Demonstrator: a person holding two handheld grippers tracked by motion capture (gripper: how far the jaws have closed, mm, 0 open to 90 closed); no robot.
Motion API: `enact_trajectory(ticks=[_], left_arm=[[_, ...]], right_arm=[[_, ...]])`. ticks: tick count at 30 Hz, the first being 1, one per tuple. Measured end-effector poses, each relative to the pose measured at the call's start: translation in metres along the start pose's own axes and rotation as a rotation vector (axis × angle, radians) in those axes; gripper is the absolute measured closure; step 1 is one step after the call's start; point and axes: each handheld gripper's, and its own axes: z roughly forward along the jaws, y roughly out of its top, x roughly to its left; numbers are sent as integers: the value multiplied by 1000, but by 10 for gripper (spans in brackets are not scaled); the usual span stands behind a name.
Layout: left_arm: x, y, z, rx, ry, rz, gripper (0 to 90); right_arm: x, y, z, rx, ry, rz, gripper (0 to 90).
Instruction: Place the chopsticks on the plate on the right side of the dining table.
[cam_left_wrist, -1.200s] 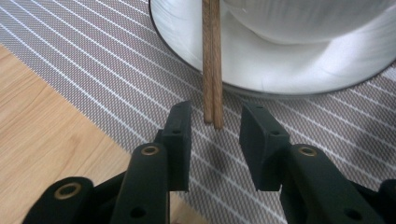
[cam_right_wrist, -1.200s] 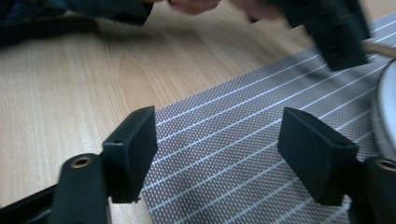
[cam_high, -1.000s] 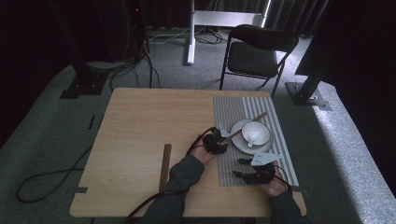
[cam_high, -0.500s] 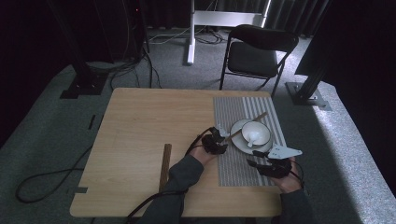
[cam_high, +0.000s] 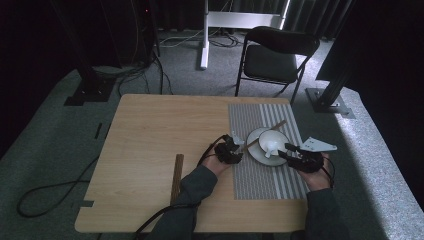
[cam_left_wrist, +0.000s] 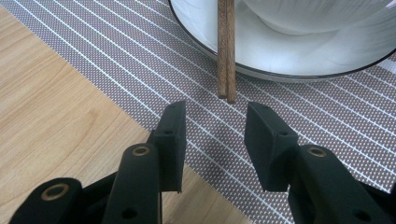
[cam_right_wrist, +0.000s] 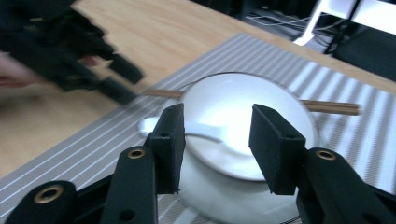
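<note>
**Right gripper swings in to the bowl**

Table (cam_high: 150, 130), striped mat (cam_high: 260, 175). Right gripper (cam_high: 289, 150), at the mat's near edge a second ago, now sits at the bowl (cam_high: 274, 140), jaws apart. Left gripper (cam_left_wrist: 212, 133) open, just short of the chopsticks (cam_left_wrist: 226, 51) lying across the plate (cam_left_wrist: 299, 56). Spoon (cam_right_wrist: 159, 125) in the bowl may hinder. Wooden strip (cam_high: 177, 175) well apart.

A wooden bench (cam_high: 160, 130) is standing on grey carpet (cam_high: 60, 120). A dark wooden stick (cam_high: 176, 176) is lying near its front edge. A black folding chair (cam_high: 277, 55) is standing behind it, cables (cam_high: 40, 197) trailing alongside.
</note>
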Motion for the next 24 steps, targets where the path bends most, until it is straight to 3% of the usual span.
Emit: enact_trajectory(ticks=[19,24], left_arm=[[3,1,-5,-26,1,-33,580],[2,1,-3,-31,-1,-41,577]], right_arm=[[-51,22,27,-60,-107,80,504],[-58,28,37,-45,-156,91,434]])
